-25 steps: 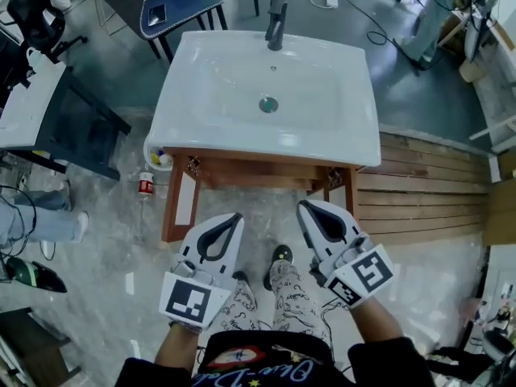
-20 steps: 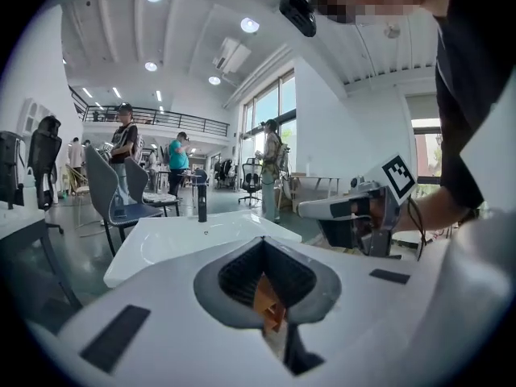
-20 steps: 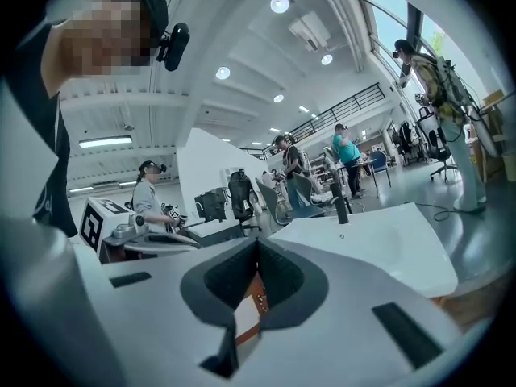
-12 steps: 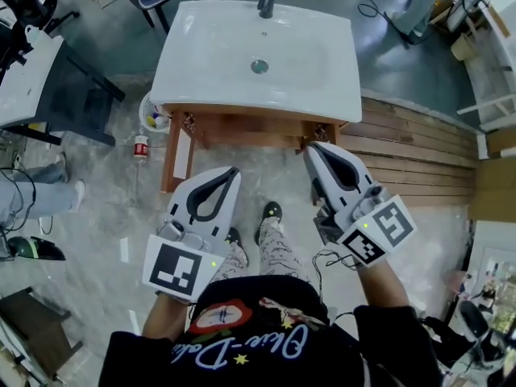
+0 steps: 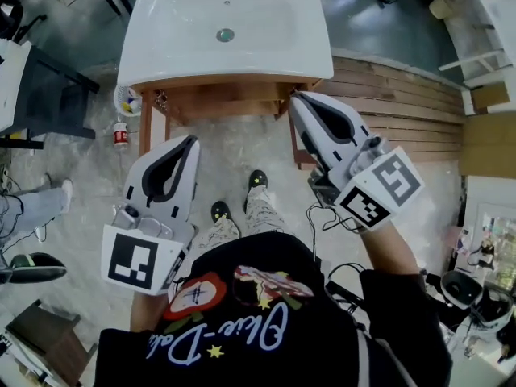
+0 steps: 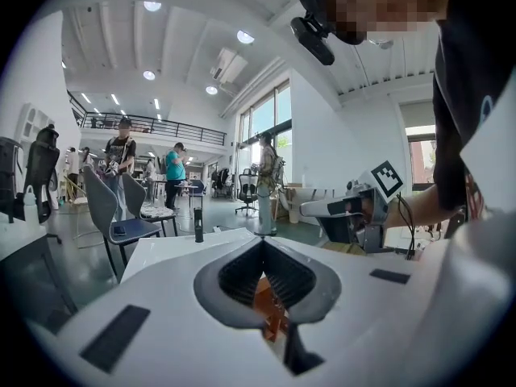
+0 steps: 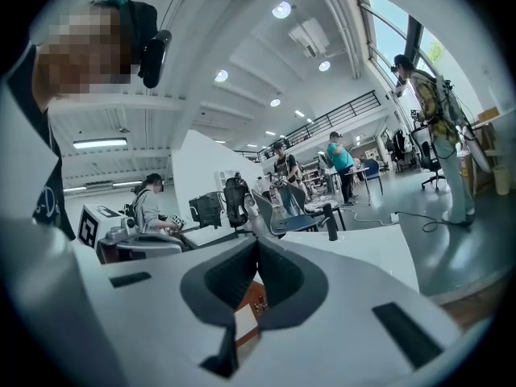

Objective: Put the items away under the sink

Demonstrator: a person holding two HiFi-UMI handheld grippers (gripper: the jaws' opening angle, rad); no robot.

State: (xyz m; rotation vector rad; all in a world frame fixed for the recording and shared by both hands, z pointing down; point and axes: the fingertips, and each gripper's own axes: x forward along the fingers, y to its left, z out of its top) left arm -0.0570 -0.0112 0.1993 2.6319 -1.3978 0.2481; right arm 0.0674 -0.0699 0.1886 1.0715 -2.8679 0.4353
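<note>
The white sink (image 5: 181, 31) on its wooden stand (image 5: 218, 97) lies at the top of the head view, with its drain in the middle. My left gripper (image 5: 192, 140) is held well above the floor in front of the stand's left leg, shut and with nothing in it. My right gripper (image 5: 293, 97) hovers by the stand's right front corner, also shut and holding nothing. A small red-labelled bottle (image 5: 121, 133) stands on the floor left of the stand, beside a white basket (image 5: 126, 99) of small items. In the left gripper view the closed tips (image 6: 262, 243) point over the sink top towards the black faucet (image 6: 198, 224).
A wooden slatted platform (image 5: 403, 107) runs to the right of the sink. A dark table (image 5: 36, 95) stands at the left. My feet (image 5: 238, 196) are on the stone floor in front of the stand. Chairs and several people fill the room beyond the sink.
Both grippers have risen and look larger in the head view. The sink has slid towards the top of the picture and more of my shirt shows. Both stayed shut.
</note>
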